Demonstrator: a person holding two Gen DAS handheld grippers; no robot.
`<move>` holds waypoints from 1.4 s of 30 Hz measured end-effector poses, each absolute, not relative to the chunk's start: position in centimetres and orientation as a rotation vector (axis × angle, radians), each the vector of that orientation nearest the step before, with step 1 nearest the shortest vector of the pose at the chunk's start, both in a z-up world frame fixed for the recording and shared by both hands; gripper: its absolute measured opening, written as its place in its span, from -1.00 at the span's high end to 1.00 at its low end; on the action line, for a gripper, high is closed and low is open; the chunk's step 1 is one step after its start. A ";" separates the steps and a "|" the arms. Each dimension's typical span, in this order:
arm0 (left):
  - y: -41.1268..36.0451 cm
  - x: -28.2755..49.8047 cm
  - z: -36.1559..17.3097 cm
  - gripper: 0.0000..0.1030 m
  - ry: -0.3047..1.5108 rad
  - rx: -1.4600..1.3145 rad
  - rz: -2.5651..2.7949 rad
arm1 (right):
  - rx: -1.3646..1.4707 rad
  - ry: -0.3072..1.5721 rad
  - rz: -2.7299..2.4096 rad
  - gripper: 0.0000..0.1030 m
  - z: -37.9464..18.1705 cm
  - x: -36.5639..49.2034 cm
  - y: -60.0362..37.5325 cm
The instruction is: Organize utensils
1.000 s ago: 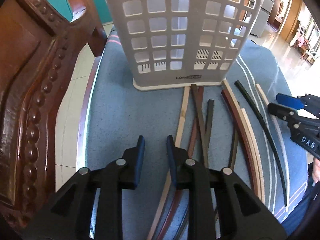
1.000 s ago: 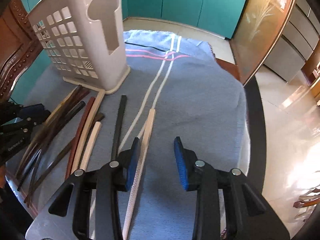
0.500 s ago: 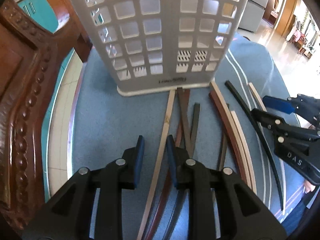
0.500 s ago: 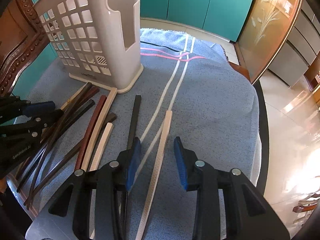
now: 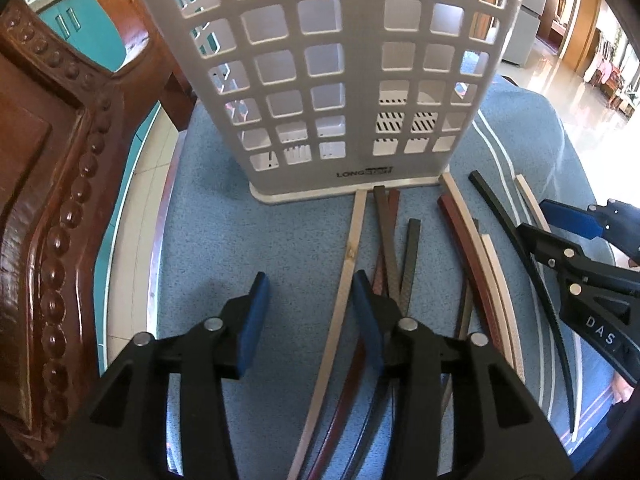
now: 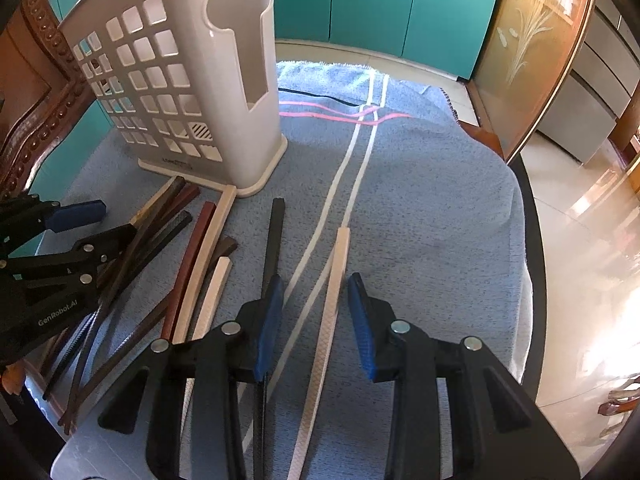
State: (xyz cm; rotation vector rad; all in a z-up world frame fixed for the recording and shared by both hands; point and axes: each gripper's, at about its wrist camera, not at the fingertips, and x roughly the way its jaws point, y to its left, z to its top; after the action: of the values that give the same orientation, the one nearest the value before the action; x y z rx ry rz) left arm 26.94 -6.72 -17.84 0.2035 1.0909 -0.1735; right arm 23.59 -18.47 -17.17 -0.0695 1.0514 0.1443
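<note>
Several chopsticks lie on a blue cloth in front of a white perforated utensil holder (image 5: 344,80), also in the right wrist view (image 6: 192,92). My left gripper (image 5: 310,290) is open and empty; a tan chopstick (image 5: 344,280) lies between its jaws, close to the right one. Dark and red-brown chopsticks (image 5: 390,240) lie just right of it. My right gripper (image 6: 316,292) is open, and a cream chopstick (image 6: 334,292) lies between its jaws. A black chopstick (image 6: 274,236) lies by its left finger. The right gripper also shows in the left wrist view (image 5: 576,224).
A carved wooden chair back (image 5: 60,208) stands close on the left. The blue cloth (image 6: 432,216) with white stripes covers the table up to its dark rim (image 6: 534,240) on the right. Teal cabinets (image 6: 380,4) are behind.
Both grippers have moved forward toward the holder. The left jaws have opened wider around the tan chopstick. The right gripper has shifted so the cream chopstick lies between its jaws.
</note>
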 end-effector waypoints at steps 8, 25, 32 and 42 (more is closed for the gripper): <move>-5.7 27.0 -17.7 0.81 1.108 0.135 -0.231 | 0.009 1.060 0.211 0.86 -17.0 24.1 -19.1; -4.0 25.5 -18.5 0.76 1.100 0.155 -0.205 | -0.169 1.057 0.219 0.77 -16.5 23.1 -16.5; -6.1 26.8 -18.8 0.46 1.077 0.203 -0.147 | -0.135 1.060 0.191 0.65 -16.9 23.3 -17.3; -6.4 27.4 -18.6 0.46 1.083 0.185 -0.149 | -0.108 1.060 0.191 0.65 -17.2 23.6 -17.7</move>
State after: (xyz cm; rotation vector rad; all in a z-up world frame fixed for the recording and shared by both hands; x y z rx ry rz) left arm 27.43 -6.39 -18.58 0.1848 1.0829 -0.1485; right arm 23.63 -17.73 -17.20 -0.1076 1.0604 0.1905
